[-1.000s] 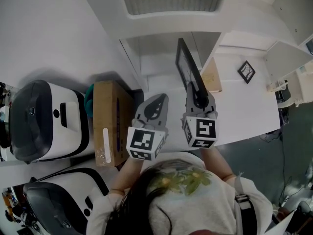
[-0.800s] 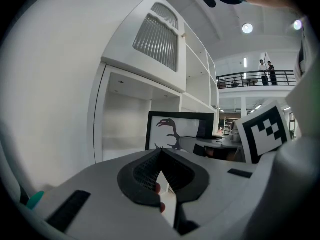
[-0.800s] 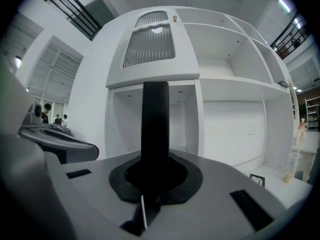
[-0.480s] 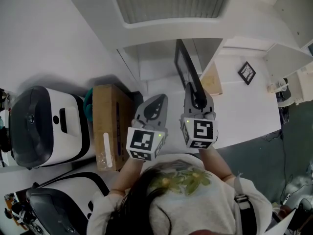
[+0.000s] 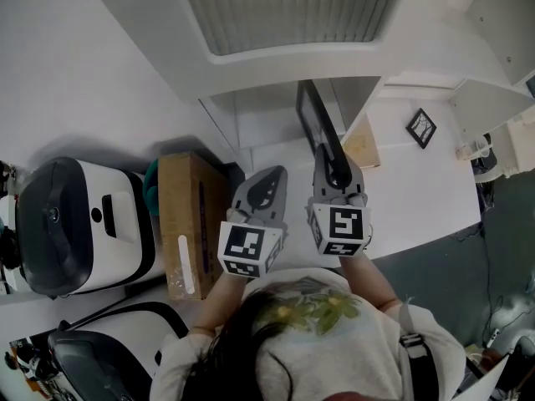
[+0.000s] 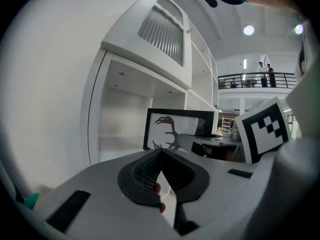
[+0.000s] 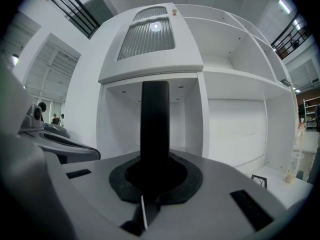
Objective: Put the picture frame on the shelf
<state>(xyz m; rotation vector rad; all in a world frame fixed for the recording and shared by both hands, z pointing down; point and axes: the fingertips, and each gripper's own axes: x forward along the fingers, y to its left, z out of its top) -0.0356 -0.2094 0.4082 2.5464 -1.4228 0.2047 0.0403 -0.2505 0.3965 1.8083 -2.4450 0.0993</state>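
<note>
Risk: right tongs [image 5: 336,172] pinching black-rimmed picture frame with bird print [image 5: 317,127] by lower edge, holding it upright, edge-on, in front of white shelf cubby [image 5: 259,107], not yet inside. Narrow grip, so frame likely pivoting or clipping cubby divider. Left tongs [image 5: 262,187] pressed together, holding nothing.

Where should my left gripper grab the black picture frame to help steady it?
Probably the thin black border of the picture frame, just above the right gripper, approached from your side. It stands upright, edge-on to you, so fingers can straddle only that rim. The left gripper is shut; open it first.
</note>
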